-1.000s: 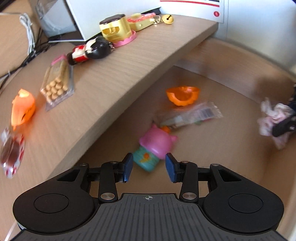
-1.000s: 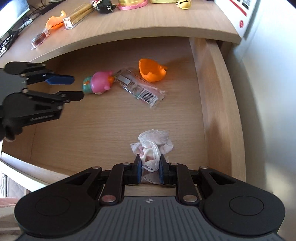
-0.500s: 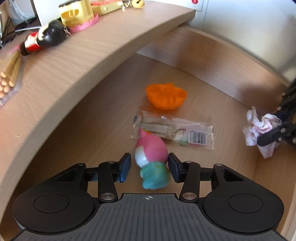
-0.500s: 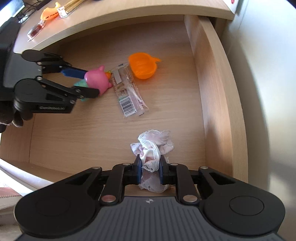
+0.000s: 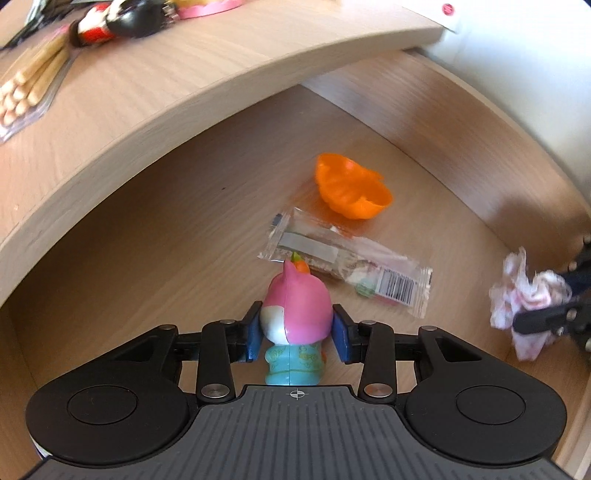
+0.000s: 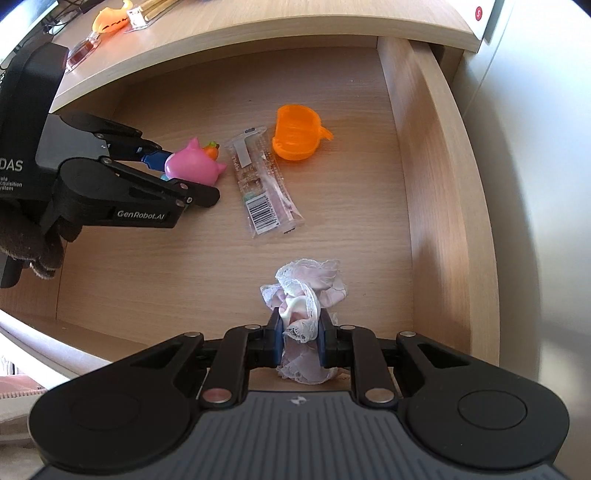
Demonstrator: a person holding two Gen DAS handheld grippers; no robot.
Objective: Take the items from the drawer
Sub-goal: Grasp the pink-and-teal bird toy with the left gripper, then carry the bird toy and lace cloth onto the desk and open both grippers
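we can only partly make out the base of the pink toy [image 5: 295, 314]: its teal lower part runs under the body of our left gripper [image 5: 297, 338], and in the right wrist view the near finger [image 6: 192, 192] covers most of that teal part. the jaws of our left gripper are closing, with the toy's pink head between the blue pads; the left pad sits against it, while on the right side we see a thin gap and cannot say whether that pad touches. the toy lies on the floor of the open drawer [image 6: 436, 184], toward its left side.

our right gripper [image 6: 298, 341] is closed as far as it goes on the lace cloth [image 6: 306, 284], a crumpled white-and-pink bundle near the drawer's front edge; its lower end drops behind the gripper body and we cannot follow it. in the left wrist view that gripper is cut off at the frame's right edge.

just past the toy's head lies a clear snack packet [image 5: 347, 264], its print too small to read beyond a barcode, and beside its far end an orange pumpkin-shaped cup [image 5: 351, 188]. the desktop [image 5: 166, 81] overhangs the drawer's back. on it, blurred, we see a doll [image 5: 118, 22], a pack of biscuit sticks [image 5: 29, 88] and an orange toy [image 6: 110, 20]. a dark gloved hand [image 6: 26, 240] holds our left gripper.
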